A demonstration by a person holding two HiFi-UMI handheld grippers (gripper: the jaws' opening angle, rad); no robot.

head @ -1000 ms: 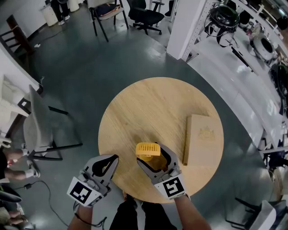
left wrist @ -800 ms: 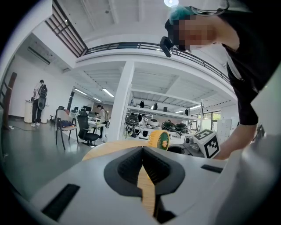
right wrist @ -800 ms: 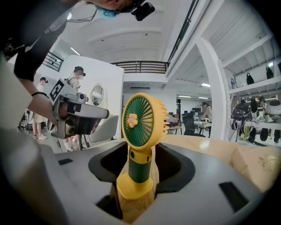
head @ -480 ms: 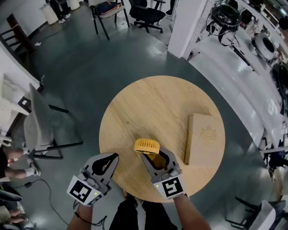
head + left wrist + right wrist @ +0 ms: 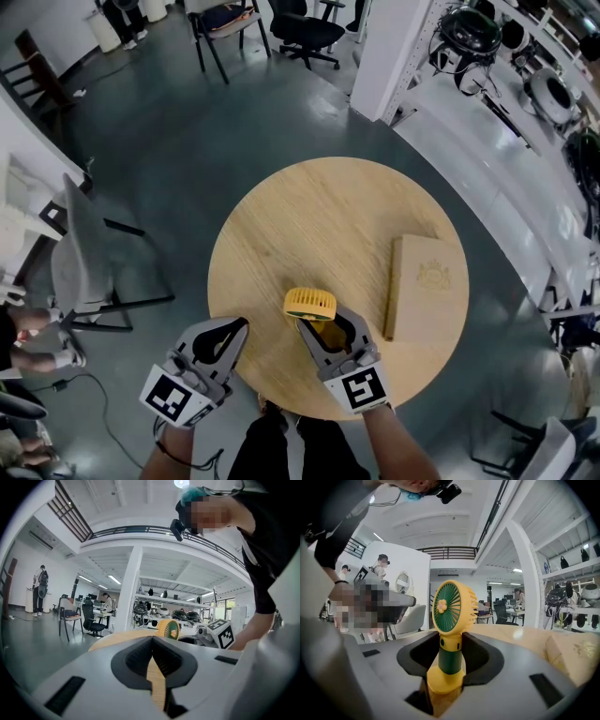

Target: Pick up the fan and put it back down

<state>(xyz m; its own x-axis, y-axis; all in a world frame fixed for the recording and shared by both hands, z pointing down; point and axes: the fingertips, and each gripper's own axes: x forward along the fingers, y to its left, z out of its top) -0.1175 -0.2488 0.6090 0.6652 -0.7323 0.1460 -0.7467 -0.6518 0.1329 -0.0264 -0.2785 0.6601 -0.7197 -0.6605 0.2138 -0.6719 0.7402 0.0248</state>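
A small yellow and green fan [image 5: 310, 305] stands upright near the front edge of the round wooden table [image 5: 328, 216]. My right gripper [image 5: 320, 330] is shut on its green stem. In the right gripper view the fan [image 5: 452, 609] rises between the jaws of my right gripper [image 5: 451, 644], head above them and yellow base low by the wood. My left gripper [image 5: 233, 326] is shut and empty at the table's front left edge. The left gripper view shows my left gripper [image 5: 152, 640] closed, with the fan [image 5: 168, 629] off to its right.
A flat tan box [image 5: 424, 286] lies on the table's right side, close to my right gripper. Chairs [image 5: 305, 33] stand on the grey floor beyond the table, a white chair [image 5: 80, 267] is at the left, and white shelving [image 5: 525, 84] runs along the right.
My right gripper's jaws have closed in on the fan's stem, and the fan's head has shifted slightly. My left gripper has stayed put.
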